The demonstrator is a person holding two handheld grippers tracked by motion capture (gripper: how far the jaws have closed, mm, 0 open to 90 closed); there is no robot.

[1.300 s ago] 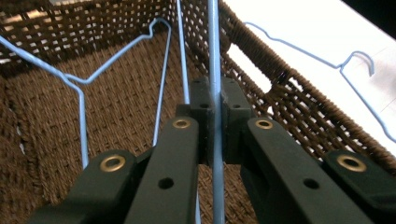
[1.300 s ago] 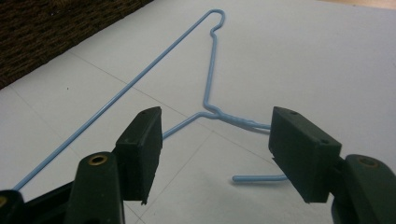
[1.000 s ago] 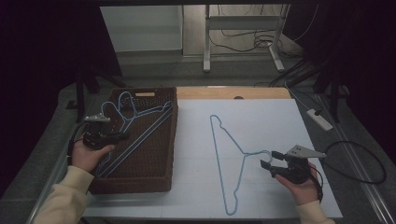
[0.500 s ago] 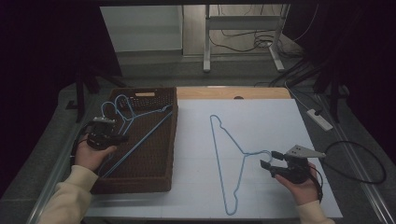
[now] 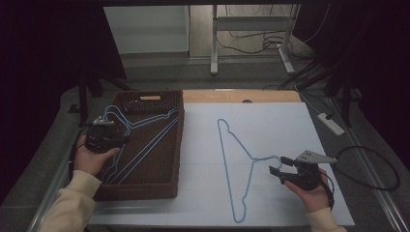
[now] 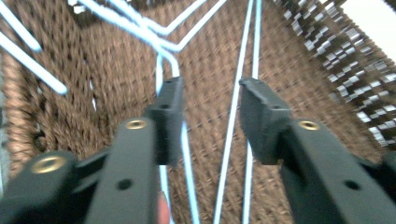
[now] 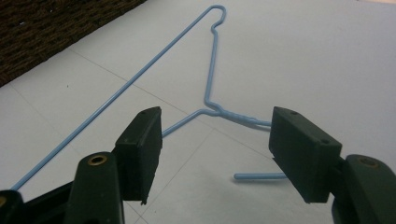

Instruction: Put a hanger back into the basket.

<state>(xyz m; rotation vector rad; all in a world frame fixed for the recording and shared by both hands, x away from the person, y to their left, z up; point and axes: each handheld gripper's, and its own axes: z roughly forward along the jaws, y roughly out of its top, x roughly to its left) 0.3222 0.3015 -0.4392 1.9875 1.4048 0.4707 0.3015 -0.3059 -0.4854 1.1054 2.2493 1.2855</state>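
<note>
- Blue wire makes up the hanger on the table (image 5: 237, 159), which lies flat on the white sheet (image 5: 270, 125) to the right of the woven basket (image 5: 159, 186), its hook end turned toward the right gripper (image 5: 280, 166).
- Seen from the high view, the right gripper's two black jaws stand apart around the curl of that hook, one on each side of it, with a hand (image 5: 314, 191) gripping the tool from below.
- Looking along the right gripper (image 7: 215, 149) in its own view, the hanger on the table (image 7: 212, 70) runs away from the jaws; the twisted neck sits just beyond the gap, and the free tip of the hook lies between the jaws, low and nearer the right-hand one.
- Neither pad presses on the wire there: the right gripper is wide open and holds nothing.
- Brown weave lines the basket (image 6: 93, 93), where the other blue hangers (image 5: 140, 140) rest, their long wires slanting across the basket floor.
- Above the basket's left edge, the left gripper (image 5: 123, 140) is held over those hangers, near their hooks.
- Its own view shows the left gripper (image 6: 210, 121) with jaws that have just been opening, now about halfway apart.
- Thin wires of the basket hangers (image 6: 233, 116) pass beneath the gap and beside the left-hand jaw, yet the pads clamp none of them, so it holds nothing.
</note>
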